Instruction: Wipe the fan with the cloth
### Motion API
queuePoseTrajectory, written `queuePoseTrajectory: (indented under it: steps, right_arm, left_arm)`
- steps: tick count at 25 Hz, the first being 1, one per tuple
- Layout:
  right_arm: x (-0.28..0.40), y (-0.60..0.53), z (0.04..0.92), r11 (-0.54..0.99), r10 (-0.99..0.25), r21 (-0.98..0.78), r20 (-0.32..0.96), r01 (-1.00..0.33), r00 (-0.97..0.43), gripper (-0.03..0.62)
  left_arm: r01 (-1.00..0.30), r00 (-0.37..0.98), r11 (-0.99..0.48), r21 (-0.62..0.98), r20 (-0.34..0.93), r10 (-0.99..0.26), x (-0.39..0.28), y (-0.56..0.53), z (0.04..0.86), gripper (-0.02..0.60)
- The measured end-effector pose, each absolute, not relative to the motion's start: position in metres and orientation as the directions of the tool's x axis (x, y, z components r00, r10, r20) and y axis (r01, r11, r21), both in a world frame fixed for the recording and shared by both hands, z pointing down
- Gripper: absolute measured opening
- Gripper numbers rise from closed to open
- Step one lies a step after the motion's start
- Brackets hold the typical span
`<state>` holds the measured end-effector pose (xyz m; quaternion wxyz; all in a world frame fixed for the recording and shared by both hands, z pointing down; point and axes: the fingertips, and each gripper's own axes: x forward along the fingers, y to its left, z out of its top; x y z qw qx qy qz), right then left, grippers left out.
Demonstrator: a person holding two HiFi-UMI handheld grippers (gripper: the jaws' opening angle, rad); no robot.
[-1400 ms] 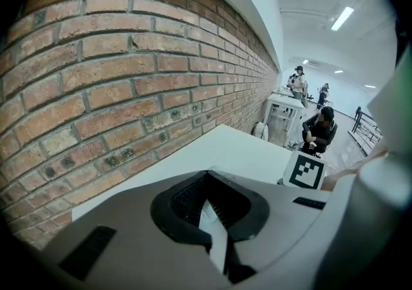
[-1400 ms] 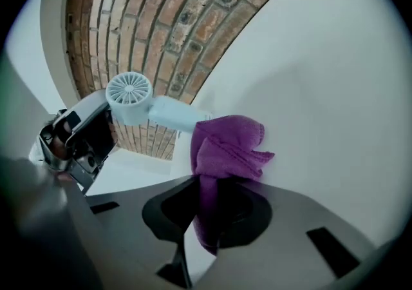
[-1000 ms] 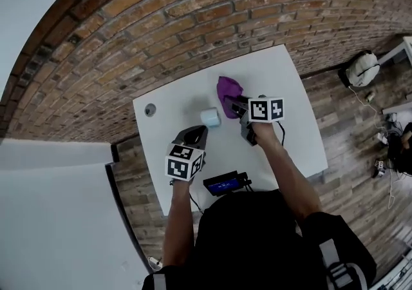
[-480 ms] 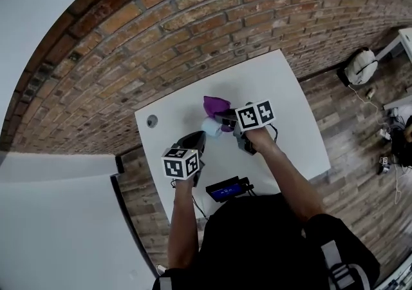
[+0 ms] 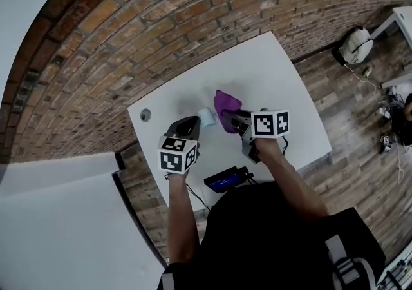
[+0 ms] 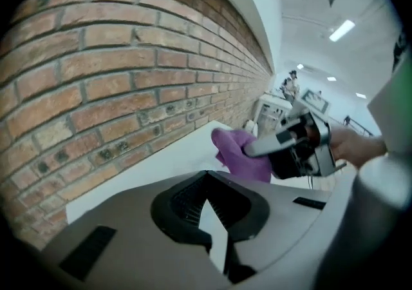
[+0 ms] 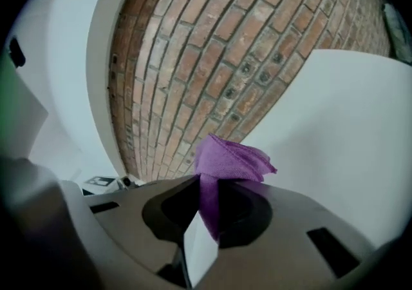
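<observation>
Fan (image 5: 207, 116): where does it stand, and which step is shown?

Reader A asks; Reader B answers, working outward from the body.

B: Nearest, at the counter's (image 5: 270, 76) near edge, lies a dark device with a blue screen (image 5: 225, 181). Beyond it, the left gripper (image 5: 192, 122) points at the fan with its jaws together and nothing between them, as the left gripper view confirms (image 6: 209, 182). The right gripper (image 5: 235, 116) is clamped on the purple cloth (image 5: 224, 103); in the right gripper view the fabric rises from between the jaws (image 7: 205, 182) and bunches above them (image 7: 228, 156).

A: And the fan itself?

B: It is the small pale-blue body on the counter, just off the left gripper's tip and beside the cloth. Whether cloth and fan touch cannot be told. Farthest back stands the brick wall (image 5: 161, 24).

A: So the step?

B: Judged from the layout, wiping is at or near contact. The next move likely calls for sweeping the cloth across the fan's surface while the left gripper steadies it, since so light a body may slide.
</observation>
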<state>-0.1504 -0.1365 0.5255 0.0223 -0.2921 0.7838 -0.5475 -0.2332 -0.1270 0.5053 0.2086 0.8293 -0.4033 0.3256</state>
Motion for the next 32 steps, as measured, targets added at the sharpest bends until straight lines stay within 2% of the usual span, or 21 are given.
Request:
queuePoseTrajectory:
  steps: [2, 4, 8, 15, 20, 22, 26, 29, 32]
  right_arm:
    - [-0.166, -0.146, 0.488, 0.326, -0.47, -0.86, 0.212, -0.392, -0.857, 0.061]
    - [-0.19, -0.149, 0.465, 0.428, -0.412, -0.816, 0.207, -0.389, -0.887, 0.061]
    - [-0.221, -0.145, 0.49, 0.533, -0.308, -0.698, 0.367, -0.479, -0.878, 0.061]
    - [-0.201, -0.161, 0.517, 0.455, -0.376, -0.744, 0.338, -0.489, -0.863, 0.061]
    - [-0.165, -0.162, 0.562, 0.336, -0.394, -0.739, 0.453, -0.584, -0.8, 0.061]
    - [-0.16, -0.16, 0.548, 0.31, -0.421, -0.778, 0.403, -0.546, -0.813, 0.061]
    - [-0.194, -0.152, 0.484, 0.416, -0.398, -0.811, 0.243, -0.41, -0.885, 0.061]
    - [-0.223, -0.141, 0.479, 0.507, -0.327, -0.759, 0.27, -0.409, -0.906, 0.061]
    - [-0.221, -0.145, 0.497, 0.475, -0.347, -0.769, 0.283, -0.428, -0.894, 0.061]
  left_arm:
    - [-0.753, 0.424, -0.658, -0.003, 0.762, -0.489, -0.224, -0.121, 0.512, 0.0]
    - [-0.72, 0.382, -0.69, -0.072, 0.79, -0.48, -0.223, -0.119, 0.516, 0.0]
    - [-0.697, 0.354, -0.709, -0.107, 0.808, -0.47, -0.221, -0.118, 0.518, 0.0]
    - [-0.71, 0.357, -0.697, -0.1, 0.802, -0.479, -0.222, -0.122, 0.517, 0.0]
    - [-0.711, 0.365, -0.698, -0.083, 0.805, -0.468, -0.221, -0.119, 0.517, 0.0]
    - [-0.718, 0.377, -0.693, -0.064, 0.801, -0.465, -0.219, -0.118, 0.515, 0.0]
    - [-0.725, 0.379, -0.686, -0.058, 0.798, -0.469, -0.22, -0.119, 0.515, 0.0]
    - [-0.726, 0.378, -0.685, -0.056, 0.8, -0.466, -0.22, -0.117, 0.515, 0.0]
    - [-0.729, 0.383, -0.683, -0.048, 0.798, -0.465, -0.219, -0.115, 0.515, 0.0]
